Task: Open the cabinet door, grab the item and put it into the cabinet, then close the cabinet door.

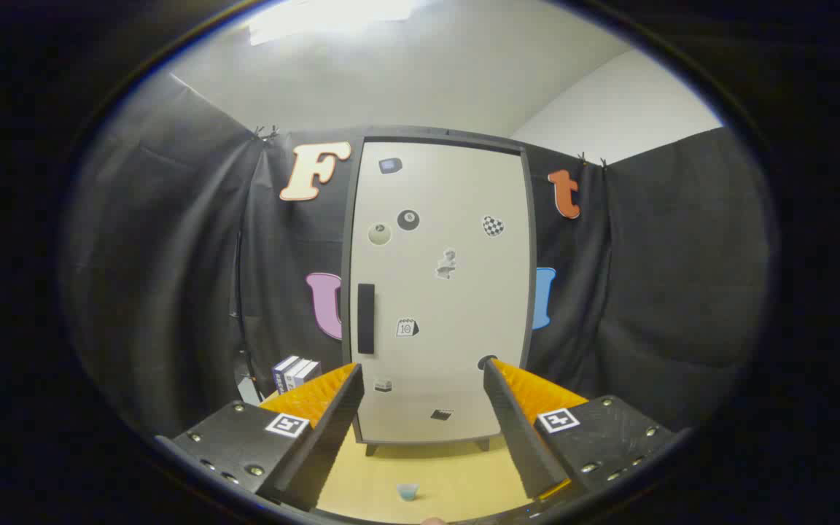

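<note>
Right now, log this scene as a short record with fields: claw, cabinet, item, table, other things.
claw: open, fingers spread, nothing between them
cabinet: white cabinet beyond the fingers, standing on short legs
door: shut, stickers on its face
handle: dark vertical handle near the door's left edge
item: small pale blue cup on the table, between the fingers, in front of the cabinet
table: yellow top
other things: boxes beside the cabinet, left of the handle side
</note>
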### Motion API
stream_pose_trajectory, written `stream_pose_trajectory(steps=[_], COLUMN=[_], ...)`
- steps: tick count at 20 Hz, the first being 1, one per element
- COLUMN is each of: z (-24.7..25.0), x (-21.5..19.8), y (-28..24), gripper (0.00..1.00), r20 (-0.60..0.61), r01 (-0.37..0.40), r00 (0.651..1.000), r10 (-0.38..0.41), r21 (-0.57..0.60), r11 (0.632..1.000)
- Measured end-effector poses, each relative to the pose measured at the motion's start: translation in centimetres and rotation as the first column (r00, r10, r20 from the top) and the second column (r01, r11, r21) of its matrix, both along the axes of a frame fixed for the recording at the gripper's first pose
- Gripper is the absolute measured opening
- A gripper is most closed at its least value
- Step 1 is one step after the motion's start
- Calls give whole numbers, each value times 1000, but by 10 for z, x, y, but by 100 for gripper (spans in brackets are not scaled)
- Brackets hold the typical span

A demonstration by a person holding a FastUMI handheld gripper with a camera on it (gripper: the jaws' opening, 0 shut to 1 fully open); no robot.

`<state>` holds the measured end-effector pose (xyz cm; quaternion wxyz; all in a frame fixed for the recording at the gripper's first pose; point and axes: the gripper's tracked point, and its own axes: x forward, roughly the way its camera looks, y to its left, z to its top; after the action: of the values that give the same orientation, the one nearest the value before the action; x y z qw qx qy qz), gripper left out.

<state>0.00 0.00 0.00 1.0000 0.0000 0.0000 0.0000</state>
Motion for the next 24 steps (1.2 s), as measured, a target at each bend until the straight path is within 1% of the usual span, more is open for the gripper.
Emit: stream_pose_trajectory(steps=[19, 24], z=[-6, -12], x=[8, 17], y=[-2, 0], gripper=[98, 98], r20=[-18, -33], r01=[-8, -15], r00=[1000, 999], r10=[7, 15], r21=[-6, 8], r11=[1000, 1000])
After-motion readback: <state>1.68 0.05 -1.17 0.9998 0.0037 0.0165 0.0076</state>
